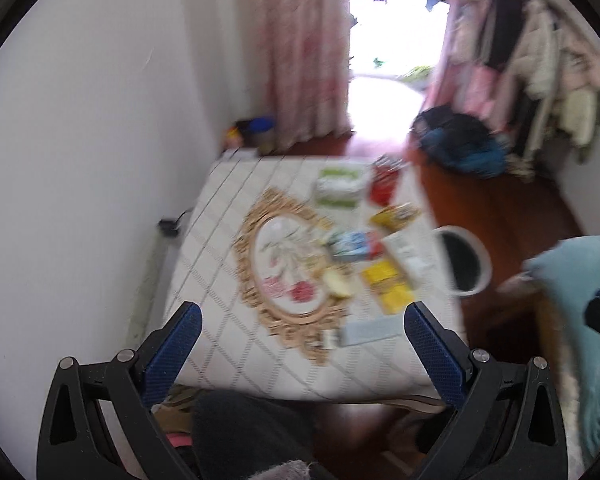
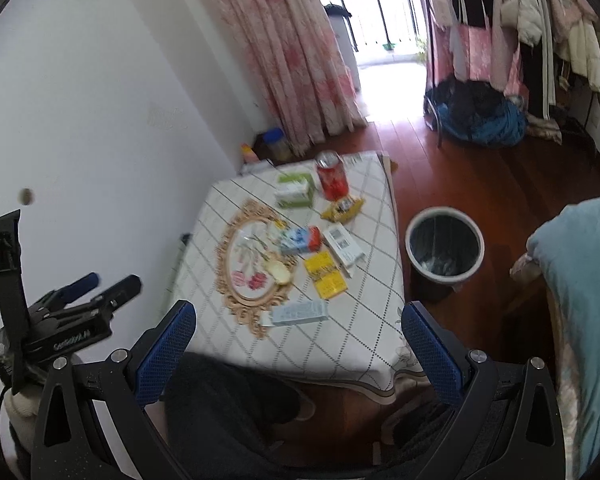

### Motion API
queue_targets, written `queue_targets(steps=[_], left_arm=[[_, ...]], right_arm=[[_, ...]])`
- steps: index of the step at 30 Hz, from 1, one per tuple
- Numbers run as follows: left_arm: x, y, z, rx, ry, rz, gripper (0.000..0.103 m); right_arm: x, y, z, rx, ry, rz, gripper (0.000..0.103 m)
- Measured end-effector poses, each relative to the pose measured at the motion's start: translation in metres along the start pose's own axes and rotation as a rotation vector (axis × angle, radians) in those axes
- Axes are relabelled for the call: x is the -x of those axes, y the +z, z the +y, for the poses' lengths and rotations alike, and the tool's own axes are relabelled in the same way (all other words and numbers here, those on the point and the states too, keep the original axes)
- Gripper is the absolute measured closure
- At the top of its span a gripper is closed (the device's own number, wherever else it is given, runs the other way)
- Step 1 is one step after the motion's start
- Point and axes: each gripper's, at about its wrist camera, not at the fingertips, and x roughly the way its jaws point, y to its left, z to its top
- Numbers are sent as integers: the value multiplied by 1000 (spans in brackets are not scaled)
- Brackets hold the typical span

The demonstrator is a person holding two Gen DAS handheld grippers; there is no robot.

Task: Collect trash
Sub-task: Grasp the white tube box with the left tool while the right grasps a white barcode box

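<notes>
Trash lies on a small table (image 2: 340, 332) with a white diamond-pattern cloth: a red can (image 2: 332, 178), a green-white box (image 2: 296, 190), a yellow snack bag (image 2: 342, 210), a blue-red carton (image 2: 300, 240), a white box (image 2: 344, 246), a yellow packet (image 2: 326, 274), a pale blue box (image 2: 300, 314). A white bin (image 2: 444, 244) with a black liner stands on the floor right of the table. My right gripper (image 2: 300, 320) is open and empty, above the table's near edge. My left gripper (image 1: 302, 322) is open and empty too; it also shows in the right wrist view (image 2: 112, 280) at the left.
A gold-framed oval mat (image 2: 252, 268) lies on the table (image 1: 220, 340). The white wall is on the left. A bed with a blue cover (image 2: 580, 280) is at the right. Pink curtains, a clothes rack and a blue pile (image 2: 484, 120) stand behind. The floor is dark red wood.
</notes>
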Motion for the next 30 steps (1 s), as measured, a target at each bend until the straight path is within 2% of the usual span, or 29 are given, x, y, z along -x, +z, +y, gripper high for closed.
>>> queue_targets(steps=[3, 5, 6, 7, 11, 16, 17, 20, 21, 22, 24, 26, 27, 30], left_arm=[[-67, -6, 0, -34, 73, 95, 0], [-102, -11, -8, -86, 76, 149, 0], [-113, -15, -11, -109, 76, 162, 0], [-130, -19, -20, -163, 63, 190, 0], [-179, -32, -60, -362, -3, 294, 0], [-213, -54, -120, -648, -102, 394, 1], [-218, -56, -127, -681, -109, 407, 3], [-239, -65, -142, -753, -125, 468, 20], [-245, -68, -144, -766, -127, 492, 32], [-251, -70, -146, -771, -133, 517, 46], [-253, -69, -144, -751, -137, 528, 50], [-250, -64, -133, -658, -149, 540, 60], [-250, -61, -125, -603, -141, 552, 62], [-245, -50, -77, -293, -114, 587, 66]], right_arm=[[-64, 8, -13, -11, -20, 82, 1], [-112, 16, -24, -5, -30, 143, 16], [-133, 19, -30, -3, -36, 175, 30], [-154, 22, -37, -3, -41, 209, 34], [-227, 28, -71, -21, -93, 326, 34], [-277, 28, -111, -52, -158, 418, 34], [-285, 26, -121, -67, -168, 435, 34], [-299, 23, -141, -94, -179, 468, 34], [-302, 22, -146, -99, -181, 480, 34], [-305, 21, -150, -101, -178, 488, 34], [-308, 21, -154, -100, -178, 498, 34], [-312, 26, -152, -97, -161, 499, 34], [-314, 30, -149, -94, -149, 496, 34], [-325, 44, -129, -66, -99, 478, 34]])
